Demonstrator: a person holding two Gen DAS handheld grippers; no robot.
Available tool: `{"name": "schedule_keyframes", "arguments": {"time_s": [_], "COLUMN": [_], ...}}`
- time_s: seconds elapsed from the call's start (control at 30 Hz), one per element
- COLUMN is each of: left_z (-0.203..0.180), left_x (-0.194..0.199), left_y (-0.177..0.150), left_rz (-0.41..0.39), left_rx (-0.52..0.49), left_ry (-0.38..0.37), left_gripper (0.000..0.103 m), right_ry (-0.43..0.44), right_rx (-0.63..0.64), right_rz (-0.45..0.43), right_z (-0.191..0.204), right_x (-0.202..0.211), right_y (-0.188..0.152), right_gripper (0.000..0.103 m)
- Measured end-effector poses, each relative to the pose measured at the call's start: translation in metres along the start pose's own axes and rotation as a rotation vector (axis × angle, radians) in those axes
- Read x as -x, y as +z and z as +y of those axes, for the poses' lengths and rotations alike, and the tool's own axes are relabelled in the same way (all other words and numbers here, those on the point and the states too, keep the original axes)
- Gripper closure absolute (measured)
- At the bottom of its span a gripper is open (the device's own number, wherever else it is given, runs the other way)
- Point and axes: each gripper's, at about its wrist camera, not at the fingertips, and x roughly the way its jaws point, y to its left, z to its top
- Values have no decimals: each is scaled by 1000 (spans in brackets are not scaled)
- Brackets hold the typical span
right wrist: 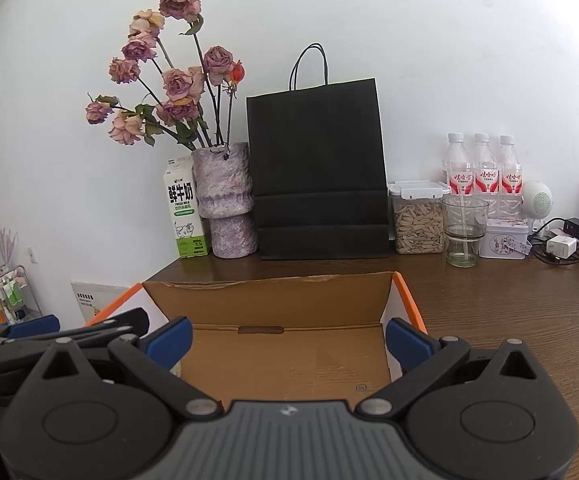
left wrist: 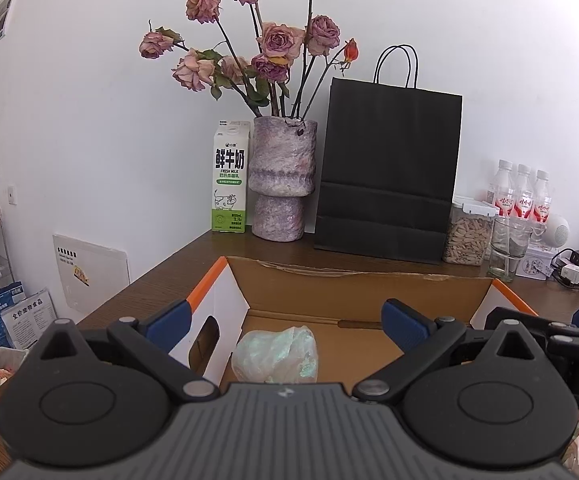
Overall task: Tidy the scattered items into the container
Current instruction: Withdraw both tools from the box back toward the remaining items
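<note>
The left gripper gapes wide and empty over the box; a crumpled bag lies inside, straight ahead between its fingers. The right gripper, equally wide and empty, faces bare box floor, so the left is nearer.

The left tongs hide the iridescent bundle's lower edge.

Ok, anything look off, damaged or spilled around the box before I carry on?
Nothing spilled. The cardboard box has a ragged, torn far top edge, but it stands level. One crumpled iridescent bundle lies inside it. Both the left claw and the right claw are open and empty.
</note>
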Motion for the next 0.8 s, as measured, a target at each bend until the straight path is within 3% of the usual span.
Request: {"name": "schedule_keyframes", "arguments": {"time_s": [0.33, 0.8], "left_z": [-2, 5], "left_x": [2, 22], "left_y": [0, -4], "left_rz": [-13, -113], "left_rx": [2, 33], "left_ry": [-9, -82], "left_gripper": [0, 0], "right_ry": [7, 26], "right_rx": [1, 13], "right_rz": [-10, -72], "right_z": [1, 0], "right_x": [4, 25], "right_y": [2, 6], "right_gripper": [0, 0]}}
